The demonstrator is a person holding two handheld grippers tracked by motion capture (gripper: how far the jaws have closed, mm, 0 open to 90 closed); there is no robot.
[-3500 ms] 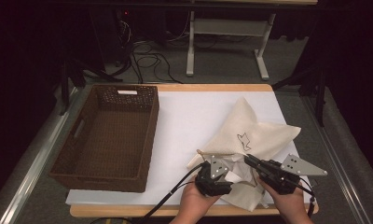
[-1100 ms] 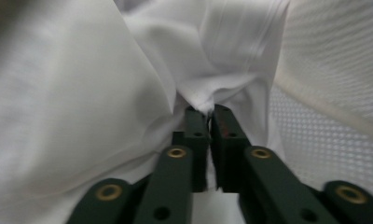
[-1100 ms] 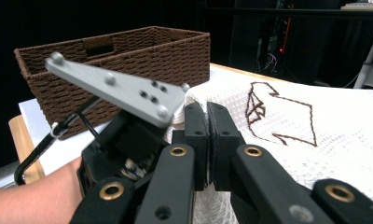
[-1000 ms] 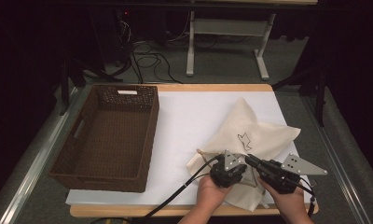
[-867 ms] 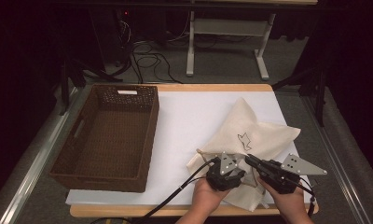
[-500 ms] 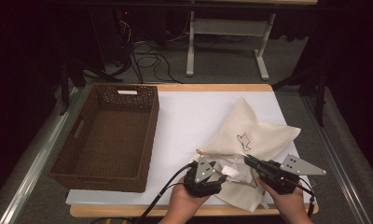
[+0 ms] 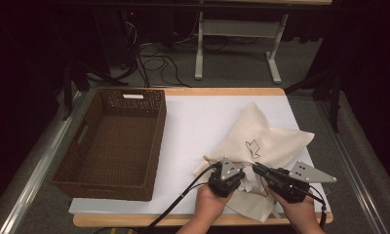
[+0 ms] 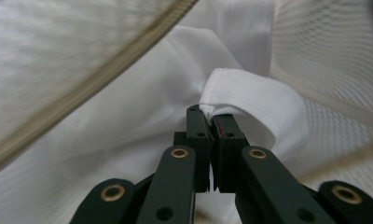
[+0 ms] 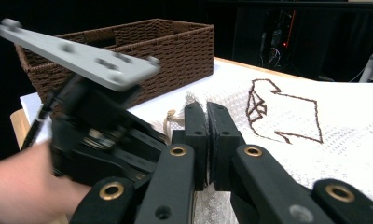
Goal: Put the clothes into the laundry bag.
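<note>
We see the white garment (image 8: pixel 250 93) inside the cream mesh bag (image 7: pixel 261 141) at the table's (image 7: pixel 193 117) four o'clock. Our left gripper (image 8: pixel 211 122) has just closed its fingers on the hem after shifting back in; our right gripper (image 9: pixel 207 112) pinches the bag's mesh. Wicker basket (image 7: pixel 110 141) at nine o'clock; dark room, cables beyond.

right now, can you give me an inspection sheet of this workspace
surface: white sheet on a wooden table
job's things: cream mesh bag with a brown line drawing, white cloth in it
clutter: brown wicker basket, nothing in it
grippers: left gripper shut on the white cloth hem; right gripper shut on the bag's mesh
cables: black one trailing from the left gripper
surroundings: dark, desk legs and floor wires behind
</note>
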